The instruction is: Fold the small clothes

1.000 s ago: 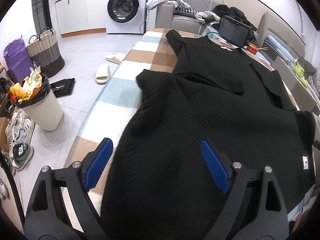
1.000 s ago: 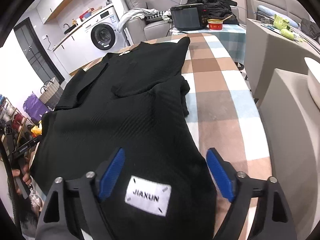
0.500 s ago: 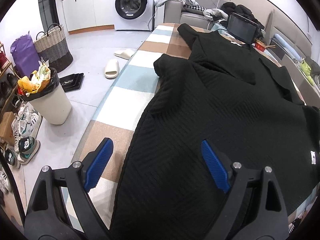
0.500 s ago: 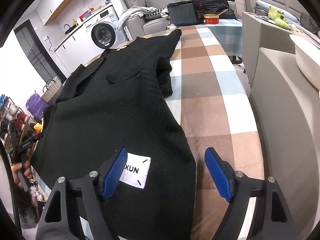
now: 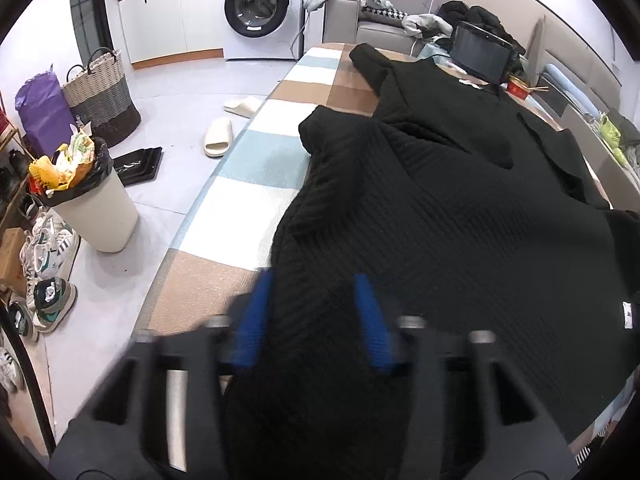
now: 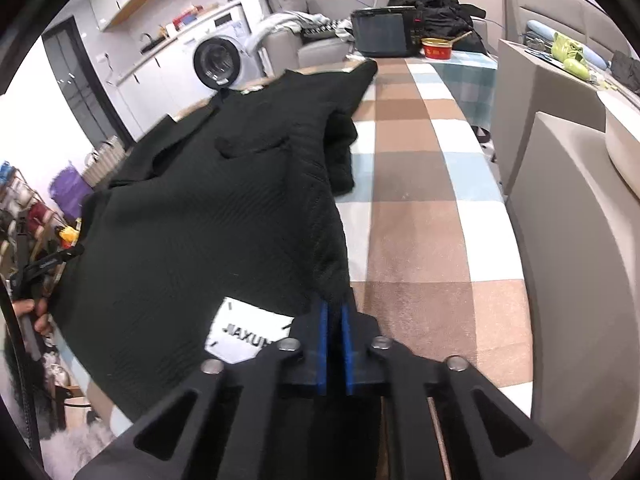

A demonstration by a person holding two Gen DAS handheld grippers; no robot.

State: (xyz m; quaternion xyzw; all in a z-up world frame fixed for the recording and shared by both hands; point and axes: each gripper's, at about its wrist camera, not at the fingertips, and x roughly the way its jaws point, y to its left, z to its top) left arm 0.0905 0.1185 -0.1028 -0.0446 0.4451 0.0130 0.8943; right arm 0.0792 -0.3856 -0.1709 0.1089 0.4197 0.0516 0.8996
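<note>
A black ribbed sweater (image 5: 460, 240) lies spread over the checked tabletop (image 5: 248, 208), filling the centre and right of the left wrist view, one sleeve reaching toward the upper middle. In the right wrist view the sweater (image 6: 208, 216) covers the left half, its white label (image 6: 244, 334) at lower centre. The right gripper (image 6: 334, 312) is clamped on the sweater's hem corner, blue pads nearly together. The left gripper (image 5: 314, 320) is motion-blurred at the bottom, its pads parted with knit fabric between them; whether they grip cannot be told. A washing machine (image 5: 260, 8) stands at upper centre.
</note>
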